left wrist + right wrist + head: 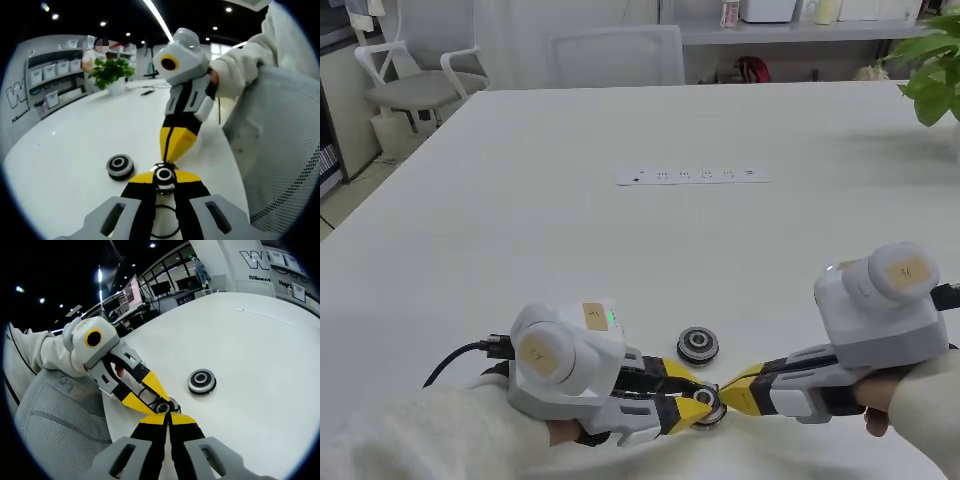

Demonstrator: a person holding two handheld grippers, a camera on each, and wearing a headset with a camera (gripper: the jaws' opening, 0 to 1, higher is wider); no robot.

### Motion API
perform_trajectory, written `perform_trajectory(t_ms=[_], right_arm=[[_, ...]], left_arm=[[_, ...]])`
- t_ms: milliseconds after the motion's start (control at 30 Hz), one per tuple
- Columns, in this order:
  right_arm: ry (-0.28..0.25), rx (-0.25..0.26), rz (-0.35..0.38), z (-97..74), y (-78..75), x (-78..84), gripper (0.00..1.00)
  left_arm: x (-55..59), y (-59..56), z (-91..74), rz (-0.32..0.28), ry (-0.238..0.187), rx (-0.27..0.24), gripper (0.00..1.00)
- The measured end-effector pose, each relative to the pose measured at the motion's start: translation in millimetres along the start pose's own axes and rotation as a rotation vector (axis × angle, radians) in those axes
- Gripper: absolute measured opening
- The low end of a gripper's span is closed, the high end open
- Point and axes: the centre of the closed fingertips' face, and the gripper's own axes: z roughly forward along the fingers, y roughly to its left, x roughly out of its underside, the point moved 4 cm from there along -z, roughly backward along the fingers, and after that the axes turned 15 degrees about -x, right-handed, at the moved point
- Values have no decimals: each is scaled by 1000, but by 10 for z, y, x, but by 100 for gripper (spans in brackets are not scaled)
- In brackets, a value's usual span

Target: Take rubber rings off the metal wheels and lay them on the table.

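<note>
Yellow jaw tips meet low over the near edge of the white table (620, 260). The left gripper (697, 403) is clenched on a small metal wheel (164, 176), which sits between its two tips. The right gripper (736, 398) comes in from the opposite side, jaws pressed together and tips right at that wheel's rim. I cannot tell whether any rubber is pinched between them, as the contact spot is too small and the tips cover it. Whether the held wheel has a ring on it is also hard to make out. Just beyond, near but apart from the grippers, a second wheel (698, 345) lies flat on the table, and its dark outer band looks like a rubber ring (202, 390) not yet removed. No loose ring can be made out on the table. Likely risks are that an off-axis pull by the right gripper twists the wheel out of the left jaws, that a shallow pinch lets the ring snap back, or that a dropped wheel rolls off the near edge into the person's lap. Farther out is a white power strip (692, 177), then a chair (415, 85) and a leafy plant (932, 75), cut off at the frame edge.
</note>
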Motion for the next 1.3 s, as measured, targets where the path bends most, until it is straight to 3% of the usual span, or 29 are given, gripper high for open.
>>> perform_trajectory(t_ms=[1300], right_arm=[[-16,-25,-12,19,43,-64,0]], left_arm=[[-2,15,10,-6,-5,-1,14]])
